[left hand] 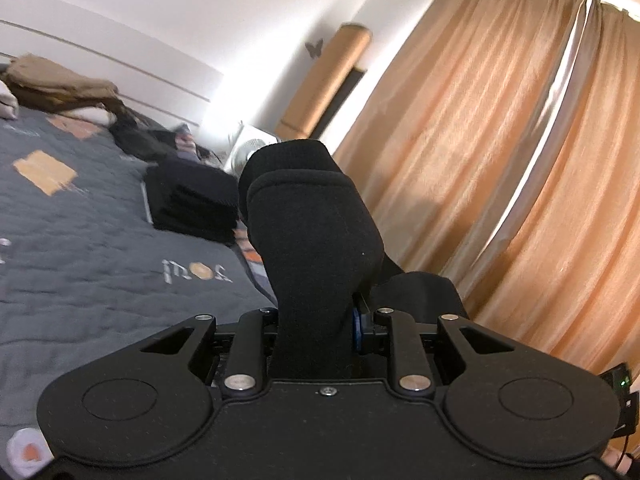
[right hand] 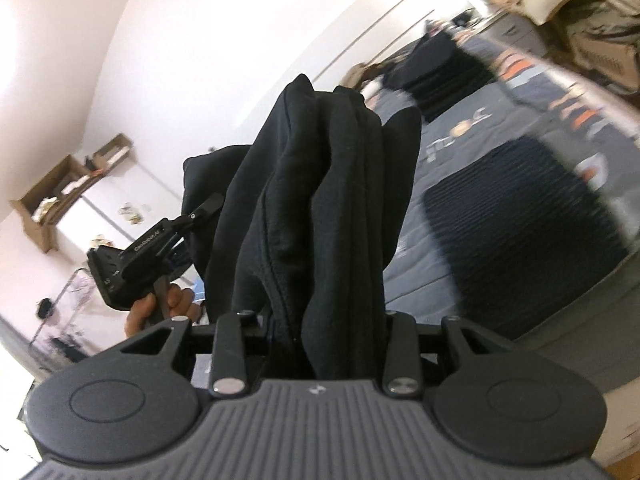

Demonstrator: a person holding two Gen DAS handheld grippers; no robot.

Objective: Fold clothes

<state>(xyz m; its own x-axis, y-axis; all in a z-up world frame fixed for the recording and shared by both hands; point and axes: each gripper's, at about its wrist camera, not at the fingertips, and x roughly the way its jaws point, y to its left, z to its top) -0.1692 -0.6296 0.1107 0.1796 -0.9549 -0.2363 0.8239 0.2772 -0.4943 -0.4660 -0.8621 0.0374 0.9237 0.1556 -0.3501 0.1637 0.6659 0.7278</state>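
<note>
We are holding a black garment up in the air beside the bed, whose grey quilt is showing pale lettering we cannot read. Orange curtains are hanging along the bed's far side. A stack of folded dark clothes is sitting near the quilt's edge, with open quilt around it. Our right gripper is clenching bunched folds of the garment; our left gripper is clamping another part. The left gripper's body, seen from the right wrist, is bearing small white lettering, too blurred to read.
</note>
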